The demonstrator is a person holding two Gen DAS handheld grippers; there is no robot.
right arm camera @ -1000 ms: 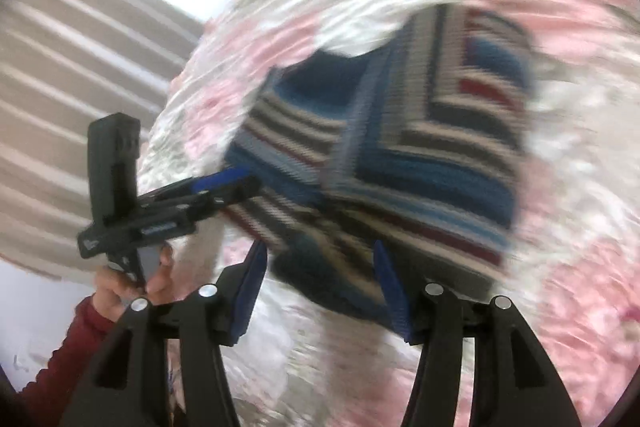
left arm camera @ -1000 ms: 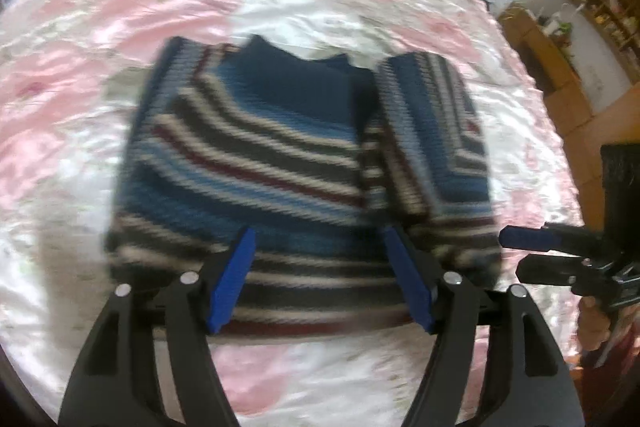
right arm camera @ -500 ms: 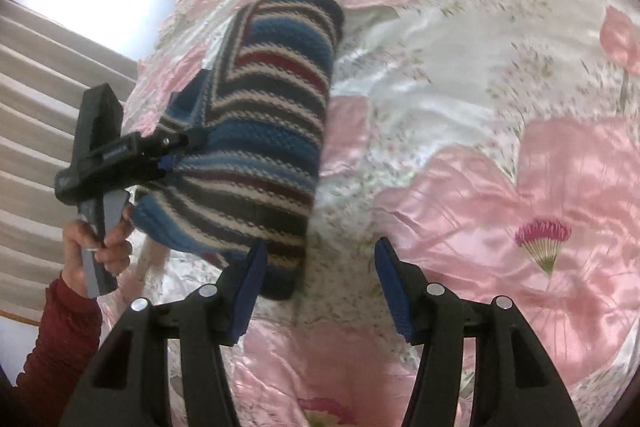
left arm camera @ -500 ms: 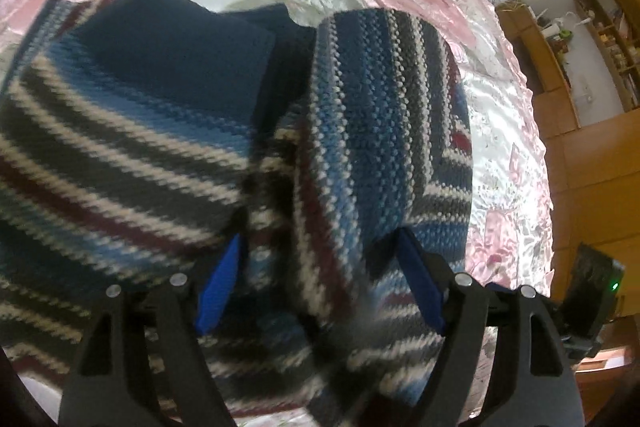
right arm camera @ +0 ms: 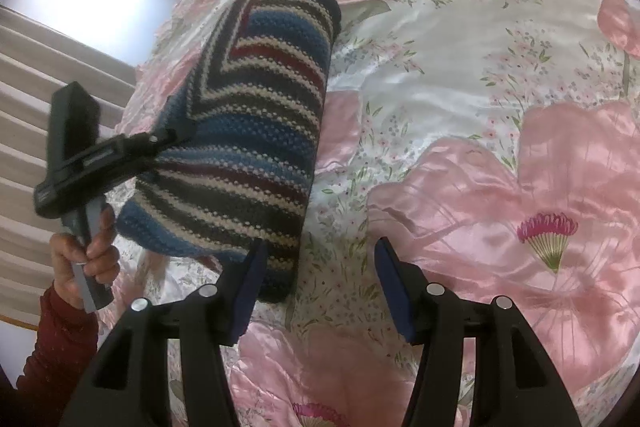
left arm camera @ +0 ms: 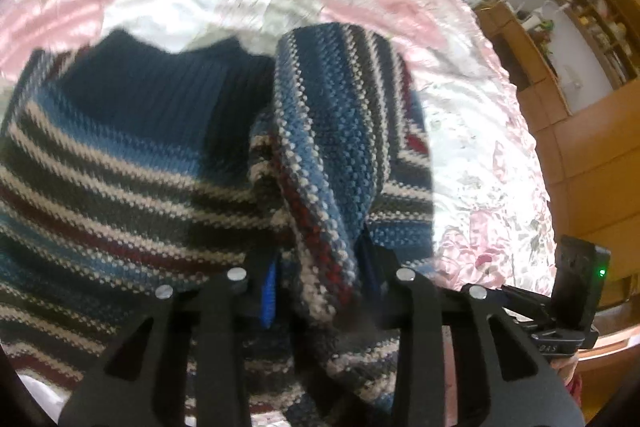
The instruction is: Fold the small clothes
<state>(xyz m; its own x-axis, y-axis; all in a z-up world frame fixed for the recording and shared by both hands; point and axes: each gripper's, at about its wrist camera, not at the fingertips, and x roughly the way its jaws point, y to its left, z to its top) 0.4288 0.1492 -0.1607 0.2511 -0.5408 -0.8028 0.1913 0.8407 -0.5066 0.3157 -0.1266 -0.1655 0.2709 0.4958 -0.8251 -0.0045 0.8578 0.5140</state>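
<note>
A home bedroom: floral satin bedspread [right arm camera: 500, 155], wooden shelving [left arm camera: 576, 27], curtain [right arm camera: 24, 115].

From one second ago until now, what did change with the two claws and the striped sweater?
The left claw moved in from above the hem, open, and closed on a fold of the striped sweater, which it now holds raised. The right claw swung off the sweater toward the floral bedspread; it now sits by the sweater's near corner. It stayed open and empty. The sweater stayed on the bed, one sleeve folded in.
</note>
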